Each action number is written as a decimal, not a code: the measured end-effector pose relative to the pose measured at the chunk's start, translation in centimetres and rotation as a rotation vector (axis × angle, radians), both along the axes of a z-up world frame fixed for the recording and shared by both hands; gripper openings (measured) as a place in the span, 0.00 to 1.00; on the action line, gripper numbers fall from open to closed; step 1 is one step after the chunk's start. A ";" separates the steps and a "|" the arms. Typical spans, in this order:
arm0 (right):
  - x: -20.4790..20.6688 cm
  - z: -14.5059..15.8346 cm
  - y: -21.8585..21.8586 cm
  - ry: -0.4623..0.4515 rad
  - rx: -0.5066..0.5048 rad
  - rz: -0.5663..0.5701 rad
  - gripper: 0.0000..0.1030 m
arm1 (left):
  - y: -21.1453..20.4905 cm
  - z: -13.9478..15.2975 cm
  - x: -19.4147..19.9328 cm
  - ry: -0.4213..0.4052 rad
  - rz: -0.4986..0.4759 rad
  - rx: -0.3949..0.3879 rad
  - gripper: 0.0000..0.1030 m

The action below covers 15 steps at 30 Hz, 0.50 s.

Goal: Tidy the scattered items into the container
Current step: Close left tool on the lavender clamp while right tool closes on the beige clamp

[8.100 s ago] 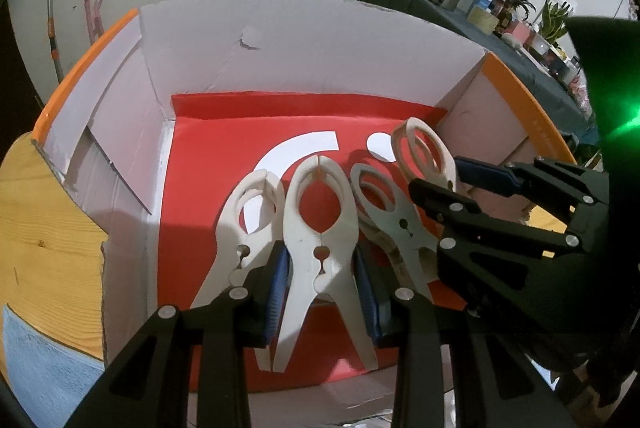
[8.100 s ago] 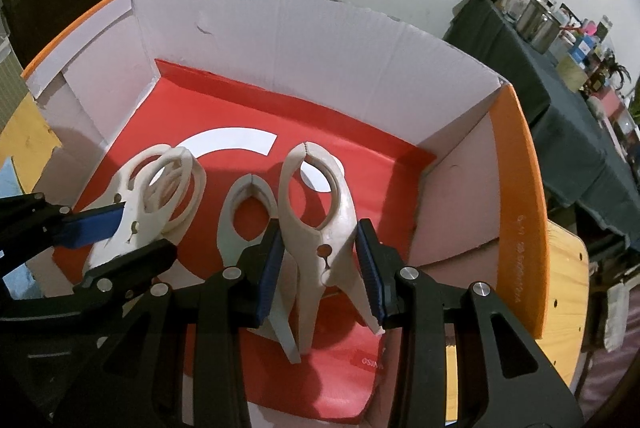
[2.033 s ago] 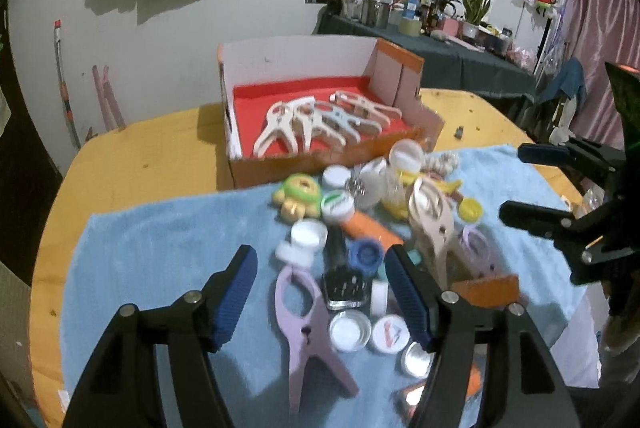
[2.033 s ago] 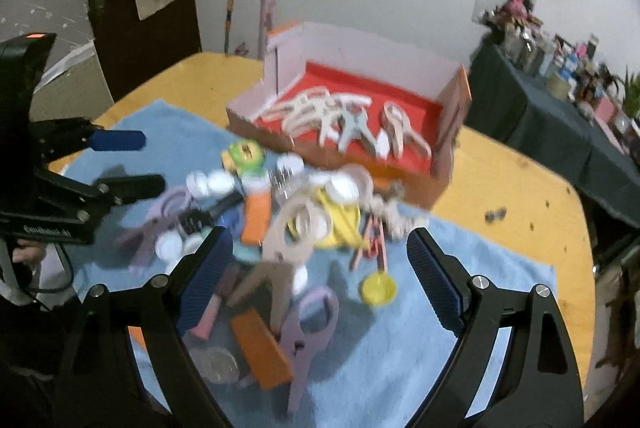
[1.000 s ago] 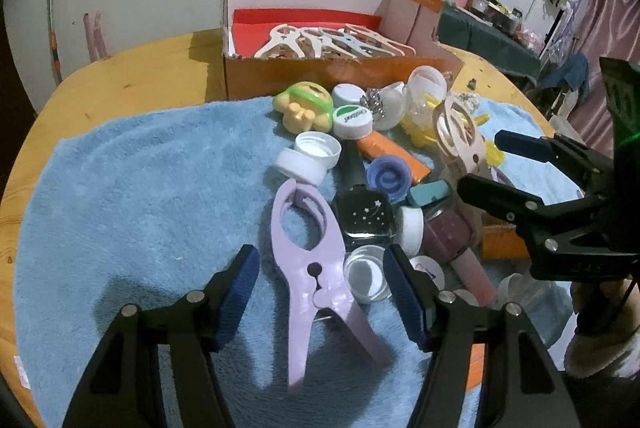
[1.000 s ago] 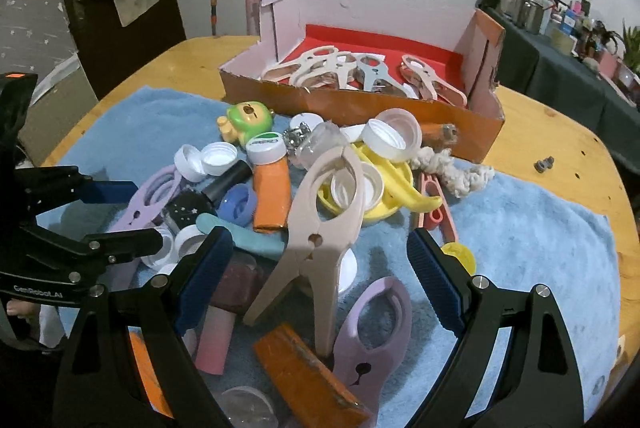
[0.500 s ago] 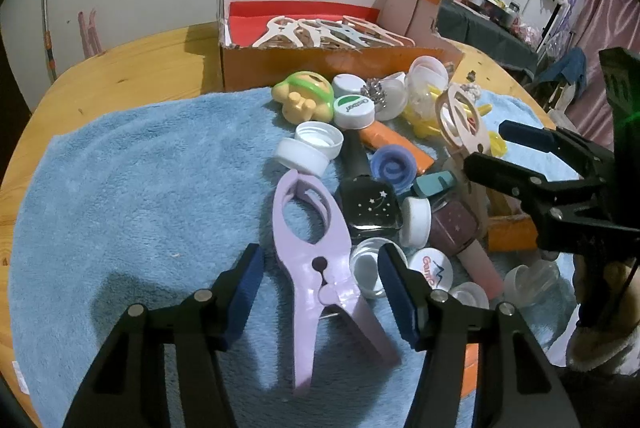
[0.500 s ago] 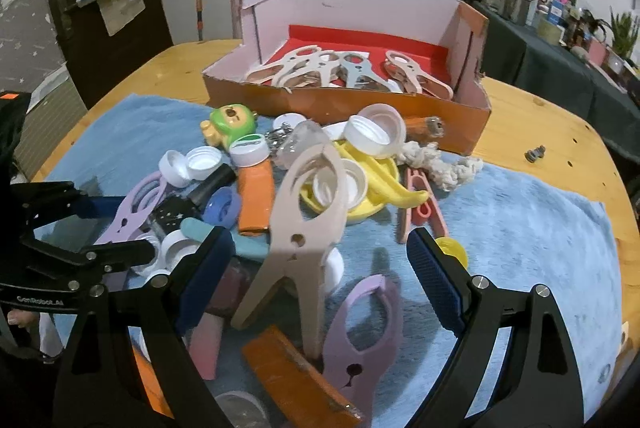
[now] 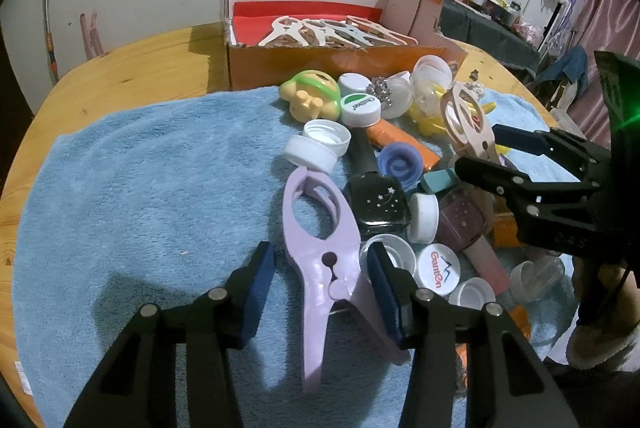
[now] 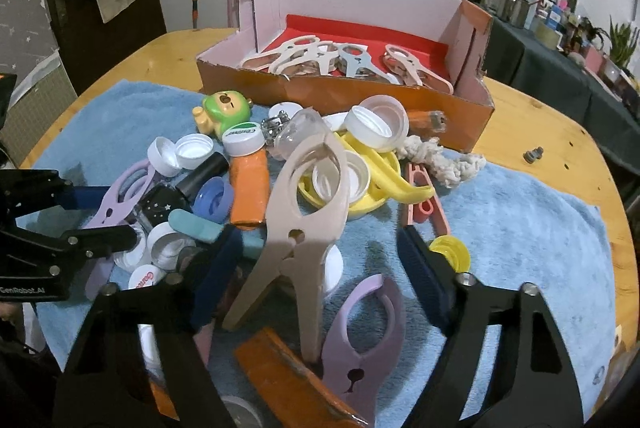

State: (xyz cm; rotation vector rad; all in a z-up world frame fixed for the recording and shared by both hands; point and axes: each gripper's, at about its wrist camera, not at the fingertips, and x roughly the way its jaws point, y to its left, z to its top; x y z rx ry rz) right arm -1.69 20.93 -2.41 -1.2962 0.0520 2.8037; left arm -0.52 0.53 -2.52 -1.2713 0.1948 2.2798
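My left gripper is open, its blue pads either side of a lilac clothes peg that lies flat on the blue towel; I see no contact. My right gripper is open wide around a beige peg that stands tilted on the pile. A second lilac peg lies just below it. The cardboard box with a red floor holds several pale pegs; it also shows in the left wrist view.
Bottle caps, a green and yellow toy, orange blocks, a yellow peg, a rope knot and small bottles crowd the towel. The wooden table shows around it.
Both grippers have come down from the box to the pile. In the last half second the left gripper has closed in around the lilac peg and the right gripper has neared the beige peg.
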 end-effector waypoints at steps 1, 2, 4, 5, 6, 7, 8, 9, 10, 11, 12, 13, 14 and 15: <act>0.0 -0.1 0.0 -0.004 0.000 0.000 0.62 | 0.0 0.0 0.0 -0.001 0.001 0.002 0.47; 0.0 -0.1 0.0 -0.005 0.001 -0.002 0.60 | 0.0 0.0 0.0 -0.002 0.000 0.004 0.47; 0.0 -0.1 0.0 -0.008 -0.003 0.002 0.58 | -0.1 0.1 0.0 -0.007 -0.002 0.009 0.43; 0.1 -0.1 -0.1 -0.005 -0.007 0.004 0.55 | -0.2 0.1 0.0 -0.011 -0.002 0.013 0.43; 0.1 -0.1 -0.1 -0.004 -0.008 0.006 0.53 | -0.2 0.1 -0.1 -0.011 -0.001 0.014 0.42; 0.1 0.0 -0.2 -0.005 -0.007 0.010 0.51 | -0.3 0.1 -0.1 -0.011 -0.001 0.014 0.42; 0.1 0.0 -0.3 -0.005 -0.007 0.014 0.48 | -0.3 0.1 -0.1 -0.011 0.000 0.015 0.42; 0.1 0.0 -0.4 -0.007 -0.011 0.021 0.46 | -0.3 0.1 -0.1 -0.013 0.002 0.018 0.42; 0.0 -0.1 -0.4 -0.010 -0.015 0.025 0.45 | -0.3 0.1 -0.1 -0.014 0.003 0.020 0.42; 0.0 -0.2 -0.4 -0.014 -0.028 0.032 0.43 | -0.4 0.2 -0.1 -0.015 0.005 0.023 0.41; 0.0 -0.2 -0.4 -0.016 -0.035 0.034 0.42 | -0.4 0.2 -0.1 -0.016 0.007 0.026 0.41; 0.0 -0.2 -0.4 -0.015 -0.037 0.034 0.42 | -0.5 0.2 -0.1 -0.018 0.010 0.030 0.40; 0.0 -0.2 -0.4 -0.015 -0.042 0.035 0.42 | -0.6 0.3 -0.1 -0.020 0.009 0.035 0.39; 0.0 -0.2 -0.3 -0.017 -0.051 0.037 0.42 | -0.6 0.3 -0.1 -0.020 0.010 0.038 0.38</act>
